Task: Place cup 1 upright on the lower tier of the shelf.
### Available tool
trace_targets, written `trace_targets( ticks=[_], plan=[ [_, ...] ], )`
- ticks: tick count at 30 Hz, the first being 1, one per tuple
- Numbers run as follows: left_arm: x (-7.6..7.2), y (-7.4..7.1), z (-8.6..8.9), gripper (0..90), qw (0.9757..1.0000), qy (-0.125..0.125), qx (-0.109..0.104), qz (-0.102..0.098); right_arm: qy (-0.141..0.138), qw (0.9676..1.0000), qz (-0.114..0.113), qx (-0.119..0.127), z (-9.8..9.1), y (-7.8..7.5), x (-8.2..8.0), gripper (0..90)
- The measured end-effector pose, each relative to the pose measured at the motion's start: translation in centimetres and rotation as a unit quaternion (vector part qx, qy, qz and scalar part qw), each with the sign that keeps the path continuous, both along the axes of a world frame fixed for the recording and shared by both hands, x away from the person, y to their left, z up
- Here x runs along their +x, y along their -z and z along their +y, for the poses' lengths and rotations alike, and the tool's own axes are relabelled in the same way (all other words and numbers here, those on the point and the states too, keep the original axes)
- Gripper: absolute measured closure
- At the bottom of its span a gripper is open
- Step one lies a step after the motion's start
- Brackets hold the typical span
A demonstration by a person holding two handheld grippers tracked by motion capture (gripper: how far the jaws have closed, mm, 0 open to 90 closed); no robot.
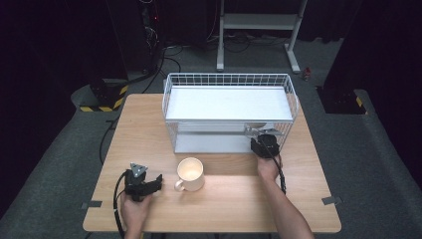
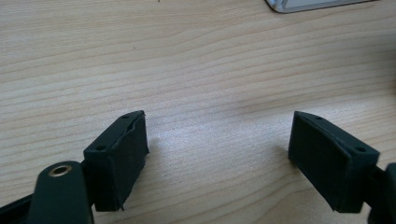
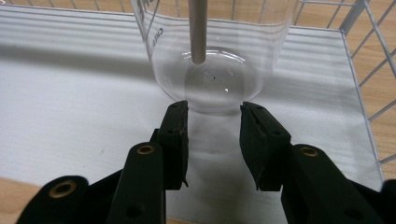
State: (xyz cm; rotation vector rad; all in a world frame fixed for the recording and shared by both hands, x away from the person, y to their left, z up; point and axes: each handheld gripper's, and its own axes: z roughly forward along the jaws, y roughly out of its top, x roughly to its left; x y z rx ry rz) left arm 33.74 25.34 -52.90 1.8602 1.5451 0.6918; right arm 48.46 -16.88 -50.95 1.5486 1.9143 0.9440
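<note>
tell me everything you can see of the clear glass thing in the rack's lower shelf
The clear beaker looks like glass, with a rounded base and faint printed markings near its left wall. It lies on its side on the white lower shelf of the wire rack, base facing the right gripper. A grey rod crosses in front of it. The gripper's tips sit right at the base, the jaws narrowly apart; whether they touch the glass cannot be told.
</note>
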Motion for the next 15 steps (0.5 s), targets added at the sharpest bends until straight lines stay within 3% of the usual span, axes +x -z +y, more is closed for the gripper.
trace_targets(
  ticks=[9, 15],
  plan=[
    [0.0, 0.0, 0.0, 20.1, 1.0, 0.0, 0.0, 0.0, 0.0, 1.0, 0.001, -0.002, -0.06, -0.18, 0.46, 64.2],
    [0.0, 0.0, 0.0, 20.0, 1.0, 0.0, 0.0, 0.0, -0.006, 1.0, -0.006, -0.004, -0.32, -0.33, -0.28, 55.5]
  ],
)
